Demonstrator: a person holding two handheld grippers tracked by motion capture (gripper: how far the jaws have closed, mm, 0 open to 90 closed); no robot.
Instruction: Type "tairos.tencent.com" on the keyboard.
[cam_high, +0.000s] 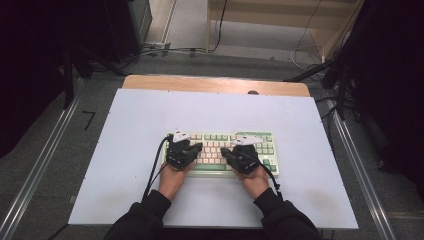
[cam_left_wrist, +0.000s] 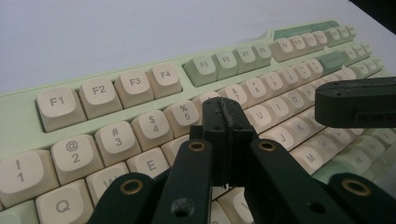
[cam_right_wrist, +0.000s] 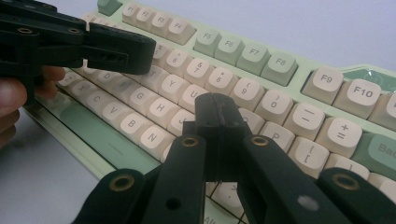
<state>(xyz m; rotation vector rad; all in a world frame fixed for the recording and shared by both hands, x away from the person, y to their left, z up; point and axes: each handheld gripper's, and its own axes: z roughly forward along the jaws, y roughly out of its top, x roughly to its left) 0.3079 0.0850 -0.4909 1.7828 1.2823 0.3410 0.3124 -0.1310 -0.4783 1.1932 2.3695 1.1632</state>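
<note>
Even overhead light on the white table (cam_high: 125, 165), dark room edges, soft shadows, high view slightly soft, far keyboard (cam_left_wrist: 299, 44) keys blurred.

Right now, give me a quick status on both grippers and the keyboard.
Left gripper shut, empty, over the number row. Right gripper shut, empty, over the letter keys. Keyboard flat on the white mat. Nothing in the way.
</note>
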